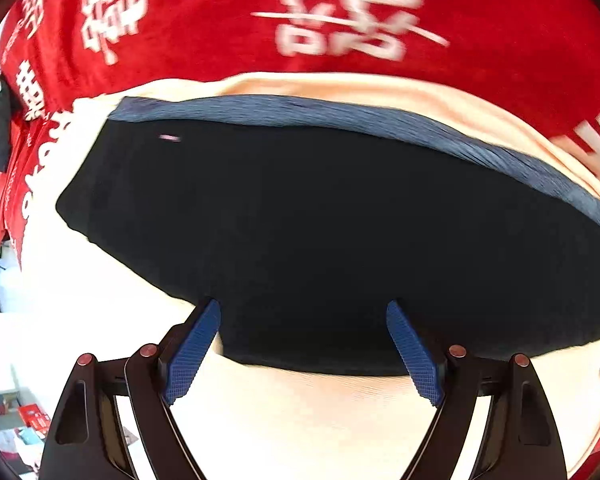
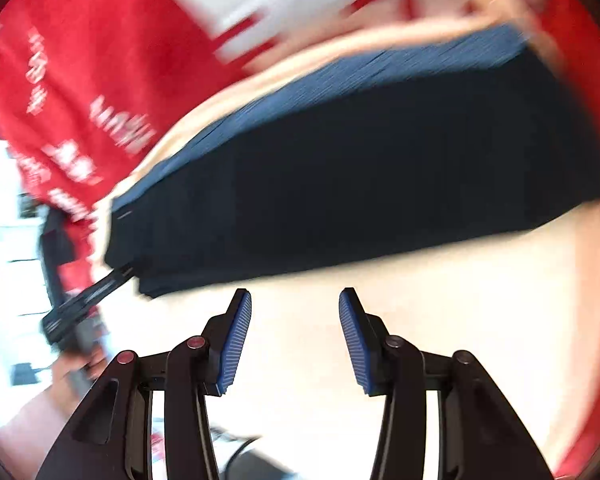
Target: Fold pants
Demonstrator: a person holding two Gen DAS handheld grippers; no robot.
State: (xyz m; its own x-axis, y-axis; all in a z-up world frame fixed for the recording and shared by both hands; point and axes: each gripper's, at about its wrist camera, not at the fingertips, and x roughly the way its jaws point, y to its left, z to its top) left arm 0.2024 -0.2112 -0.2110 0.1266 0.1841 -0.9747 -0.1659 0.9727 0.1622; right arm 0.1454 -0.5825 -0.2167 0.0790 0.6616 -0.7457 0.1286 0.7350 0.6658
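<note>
Dark navy pants [image 1: 320, 220] lie folded flat on a cream cloth [image 1: 300, 412], with a lighter blue ribbed band [image 1: 340, 114] along their far edge. My left gripper [image 1: 303, 312] is open and empty, its blue pads [image 1: 196, 352] just at the pants' near edge. In the right wrist view the pants [image 2: 360, 184] run as a dark strip from lower left to upper right. My right gripper [image 2: 295, 300] is open and empty, over the cream cloth [image 2: 420, 320] just short of the pants' near edge. The left gripper [image 2: 88, 296] shows at the pants' left end.
A red cloth with white lettering [image 1: 220, 20] covers the surface beyond the cream cloth, and it also shows in the right wrist view [image 2: 80, 80]. Clutter lies past the surface's left edge [image 1: 16, 428]. The right wrist view is motion-blurred.
</note>
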